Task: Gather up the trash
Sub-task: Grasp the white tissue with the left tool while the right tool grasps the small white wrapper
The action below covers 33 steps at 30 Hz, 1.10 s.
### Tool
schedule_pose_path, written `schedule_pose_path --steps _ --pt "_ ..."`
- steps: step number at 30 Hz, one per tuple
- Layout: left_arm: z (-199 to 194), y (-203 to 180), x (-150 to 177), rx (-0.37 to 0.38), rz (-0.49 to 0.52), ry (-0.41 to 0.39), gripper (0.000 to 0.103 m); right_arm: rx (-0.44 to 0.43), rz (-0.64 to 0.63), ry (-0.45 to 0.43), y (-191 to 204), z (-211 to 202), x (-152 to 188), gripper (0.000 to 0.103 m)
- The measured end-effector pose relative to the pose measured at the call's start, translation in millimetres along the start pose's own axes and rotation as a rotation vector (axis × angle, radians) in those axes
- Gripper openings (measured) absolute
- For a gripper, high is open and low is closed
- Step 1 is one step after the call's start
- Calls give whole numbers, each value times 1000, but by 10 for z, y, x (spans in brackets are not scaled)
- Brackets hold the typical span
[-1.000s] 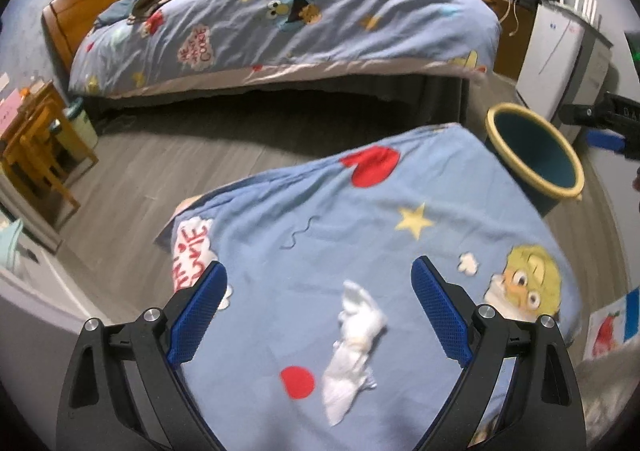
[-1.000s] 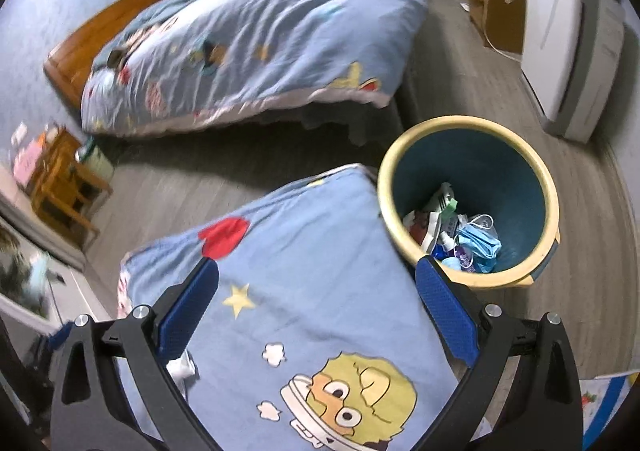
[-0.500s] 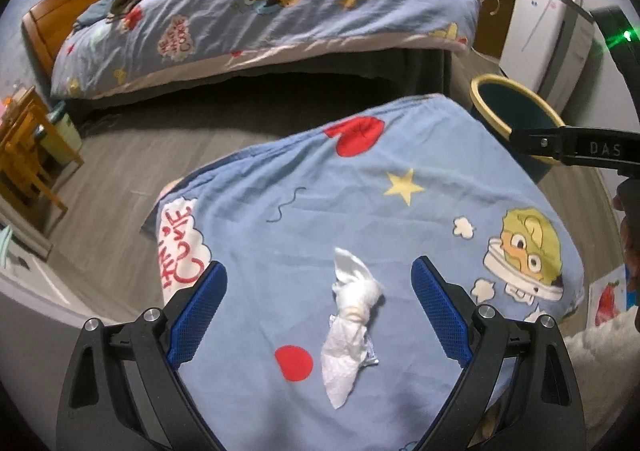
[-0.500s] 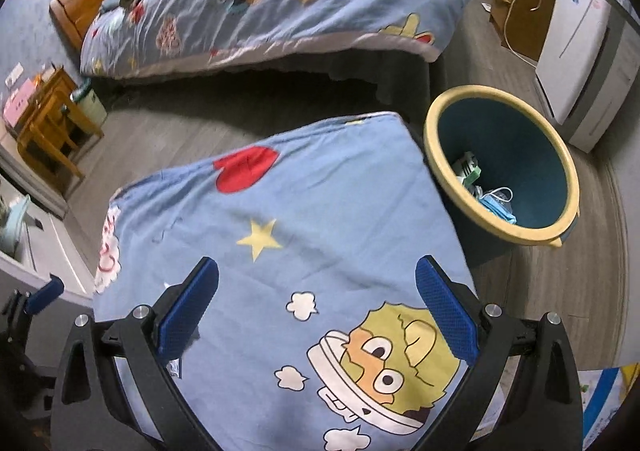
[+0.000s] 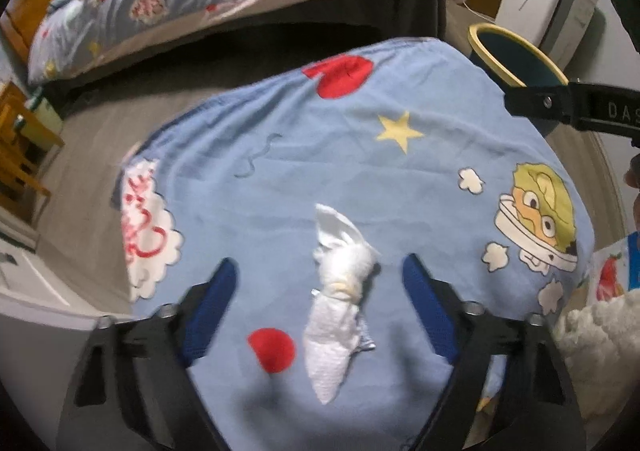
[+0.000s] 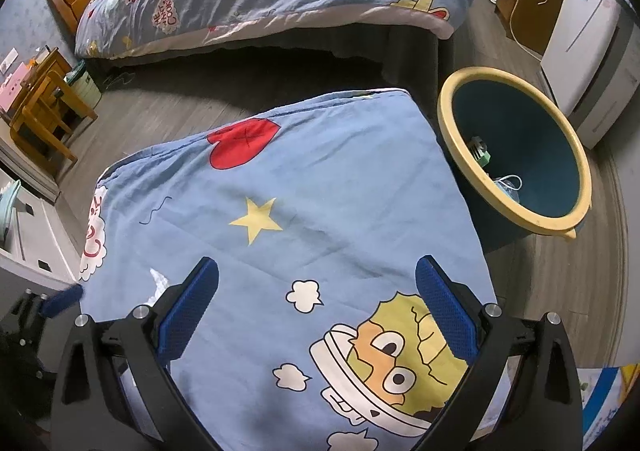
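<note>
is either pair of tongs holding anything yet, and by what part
Nothing is held. The left tongs straddle the crumpled tissue, closing in but not touching it. The right tongs are open over bare quilt.

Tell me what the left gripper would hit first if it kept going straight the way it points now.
Most likely the crumpled tissue, lying between the left gripper's closing, still open jaws on the blue cloth. Depth is hard to judge.
</note>
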State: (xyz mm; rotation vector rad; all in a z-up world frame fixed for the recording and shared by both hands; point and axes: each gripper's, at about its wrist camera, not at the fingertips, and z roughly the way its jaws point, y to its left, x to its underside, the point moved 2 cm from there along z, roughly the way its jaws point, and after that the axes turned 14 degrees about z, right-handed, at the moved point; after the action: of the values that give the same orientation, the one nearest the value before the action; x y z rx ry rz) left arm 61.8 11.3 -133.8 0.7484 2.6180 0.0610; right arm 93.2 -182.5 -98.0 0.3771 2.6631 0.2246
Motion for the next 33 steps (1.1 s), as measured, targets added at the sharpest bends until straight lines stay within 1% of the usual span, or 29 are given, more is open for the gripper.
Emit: schedule_pose_path --steps 1,5,6,7,8,9,11,14,17,19,21,24,26,28,29,31,33 --pt "23 -18 -2 6 3 8 68 -1 -1 1 2 11 -5 97" --pt "128 -107 10 46 29 47 49 -5 0 6 1 46 -24 97" --pt "148 -126 13 54 35 57 38 -8 0 8 3 52 -29 97" --pt "174 -148 21 66 42 70 32 -10 -2 9 6 52 -30 97" --pt "186 -157 25 73 47 77 19 -11 -4 9 13 55 -31 97" --pt "200 -170 28 80 54 87 11 -13 -7 10 22 59 -29 97" --pt "183 -159 20 87 52 87 9 -18 -16 14 49 69 -14 97" --pt "81 -12 -17 99 -8 49 8 -29 -30 31 107 96 34 97" --pt "-47 236 -25 80 -100 8 8 -52 -41 66 182 153 124 97" --pt "-101 377 -7 65 -145 -6 8 -62 -50 93 249 200 205 97" --pt "-146 527 36 43 -186 -14 8 -73 -61 121 323 251 299 97" --pt "-183 693 89 32 -227 -20 8 -91 -120 158 531 341 529 97" --pt "-201 751 105 24 -233 -21 8 -111 -151 170 652 370 667 92" --pt "-213 793 125 28 -241 -24 8 -136 -187 198 804 414 838 75" --pt "-223 811 137 31 -244 -26 8 -146 -204 213 870 438 911 72" --pt "-236 850 151 33 -243 -31 8 -164 -248 248 1010 499 1086 59" --pt "-220 877 154 33 -238 -29 8 -168 -279 269 1088 541 1179 52"
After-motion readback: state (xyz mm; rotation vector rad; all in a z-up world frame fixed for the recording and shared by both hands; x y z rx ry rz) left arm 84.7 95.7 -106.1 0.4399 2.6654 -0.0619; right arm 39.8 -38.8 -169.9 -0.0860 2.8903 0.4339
